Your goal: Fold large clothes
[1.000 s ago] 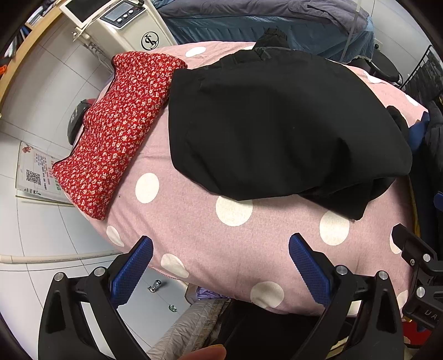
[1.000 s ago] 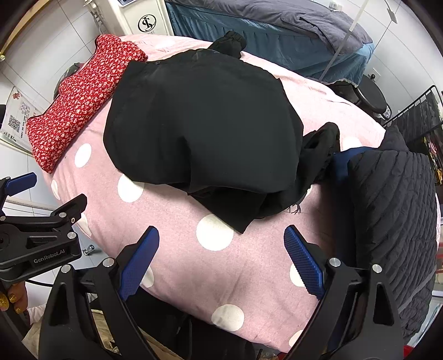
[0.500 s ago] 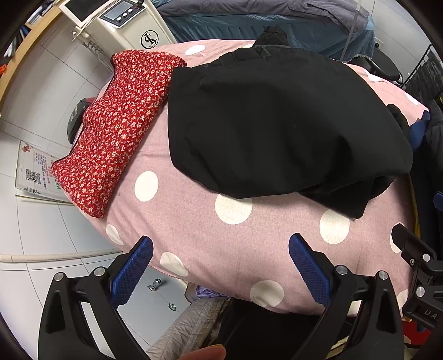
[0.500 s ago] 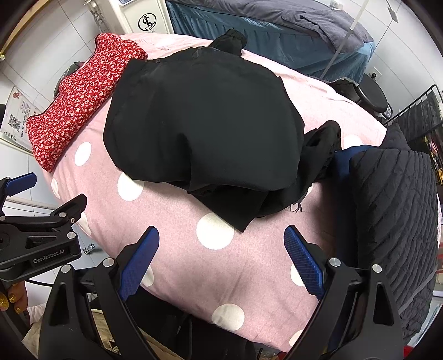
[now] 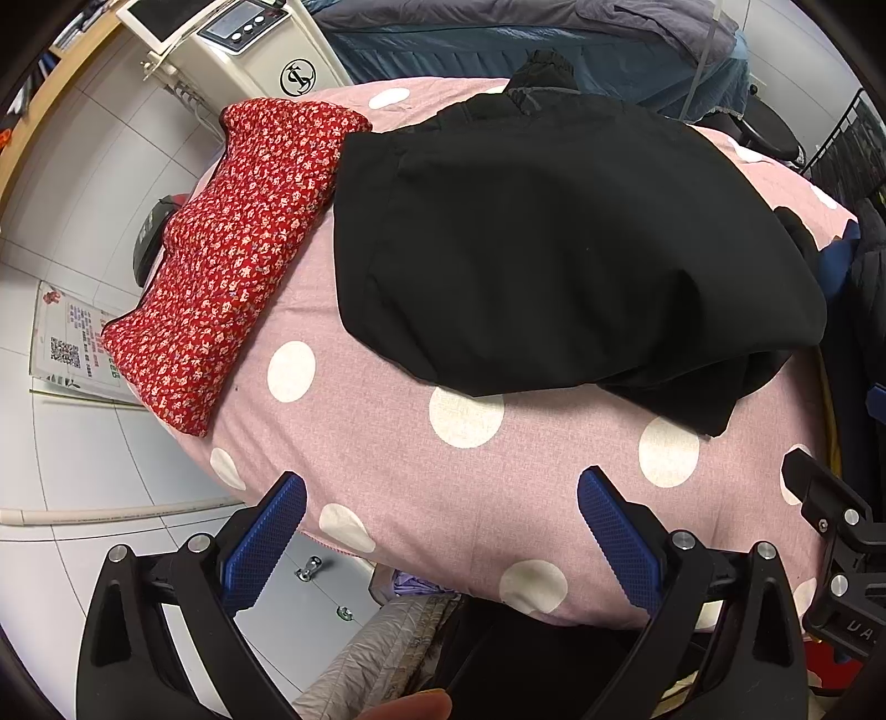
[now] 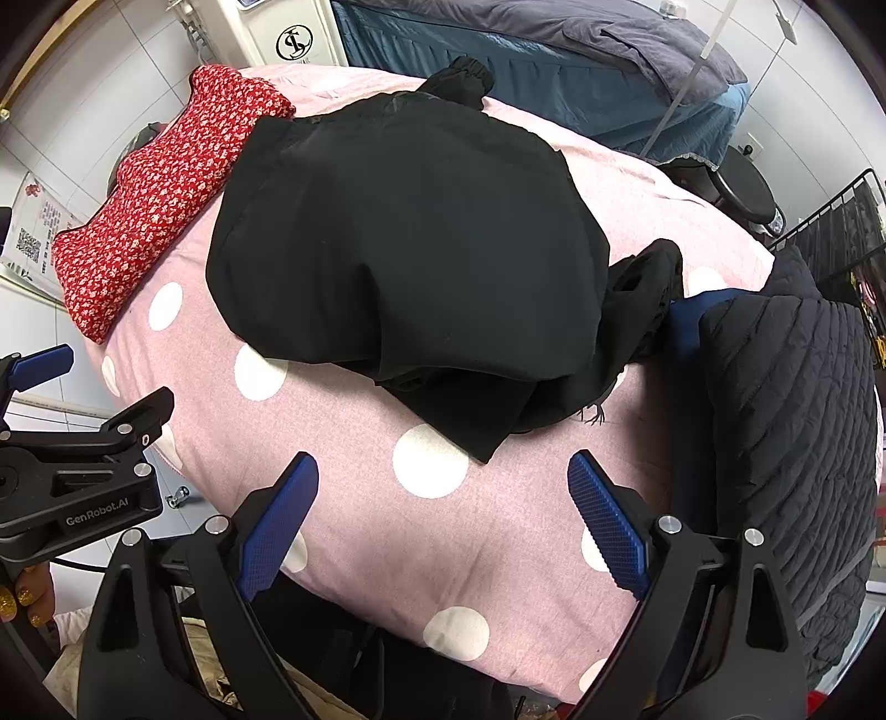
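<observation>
Left gripper (image 5: 440, 507): I see its blue pads spread wide, nothing between them, hanging over the near edge of the bed at 6 o'clock in its own view.
Right gripper (image 6: 443, 498): I read the same here, fingers well apart and empty, above the pink cover at 6 o'clock.
Black garment (image 6: 410, 238): it lies on the bed in the middle of my right wrist view, roughly folded into a rounded heap; a loose lower layer pokes out toward 5 o'clock, and a bunched cuff sticks out at 12 o'clock.
Pink polka-dot cover (image 5: 443, 498): it lies under the garment, with bare cloth between the garment and both grippers.
Red floral cloth (image 5: 238, 243): folded into a long strip at 9 to 10 o'clock in my left wrist view, just beside the black garment, touching it at the upper corner.
Dark quilted jacket (image 6: 792, 443): at 3 to 4 o'clock on the right wrist view, beside the black garment's crumpled end.
White machine (image 5: 243, 39): at 11 o'clock, beyond the bed.
Hand (image 6: 25, 601): I see fingers with glittery nails at 8 o'clock, under the left gripper's body.
</observation>
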The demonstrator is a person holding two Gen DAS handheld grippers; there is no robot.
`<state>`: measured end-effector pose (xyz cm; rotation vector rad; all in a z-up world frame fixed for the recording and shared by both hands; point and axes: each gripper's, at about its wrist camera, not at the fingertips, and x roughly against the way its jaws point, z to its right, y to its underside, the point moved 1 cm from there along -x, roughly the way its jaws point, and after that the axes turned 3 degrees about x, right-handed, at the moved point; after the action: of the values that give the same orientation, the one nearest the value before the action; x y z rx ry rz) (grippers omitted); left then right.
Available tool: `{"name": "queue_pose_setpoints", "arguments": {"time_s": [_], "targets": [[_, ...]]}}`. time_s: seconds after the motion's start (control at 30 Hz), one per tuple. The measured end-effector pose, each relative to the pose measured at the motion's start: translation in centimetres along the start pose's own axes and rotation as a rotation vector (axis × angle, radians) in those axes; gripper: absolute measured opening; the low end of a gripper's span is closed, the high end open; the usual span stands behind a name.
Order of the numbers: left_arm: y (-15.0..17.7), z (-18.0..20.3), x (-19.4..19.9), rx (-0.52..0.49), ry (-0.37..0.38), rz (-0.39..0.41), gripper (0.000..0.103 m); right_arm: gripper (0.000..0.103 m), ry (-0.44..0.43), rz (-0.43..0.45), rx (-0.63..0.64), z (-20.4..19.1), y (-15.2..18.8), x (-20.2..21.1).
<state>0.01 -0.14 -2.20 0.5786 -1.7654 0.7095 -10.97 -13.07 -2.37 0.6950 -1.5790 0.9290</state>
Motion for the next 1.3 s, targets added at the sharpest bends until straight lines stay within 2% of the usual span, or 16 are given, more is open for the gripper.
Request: {"name": "queue_pose_setpoints", "arguments": {"time_s": [0.77, 1.1, 1.3], "targets": [[-0.2, 0.3, 0.0, -0.008, 0.003, -0.006, 0.096, 0.09, 0.001, 0.0, -0.01, 0.1, 0.3, -0.1], [-0.4, -0.1, -1.0, 0.006, 0.015, -0.036, 0.096, 0.09, 0.0, -0.014, 0.001, -0.2, -0.2, -0.6], [-0.6, 0.1, -2.5, 0.006, 0.038, -0.089, 0.096, 0.09, -0.011, -0.012, -0.004, 0.1, -0.5, -0.9]]}}
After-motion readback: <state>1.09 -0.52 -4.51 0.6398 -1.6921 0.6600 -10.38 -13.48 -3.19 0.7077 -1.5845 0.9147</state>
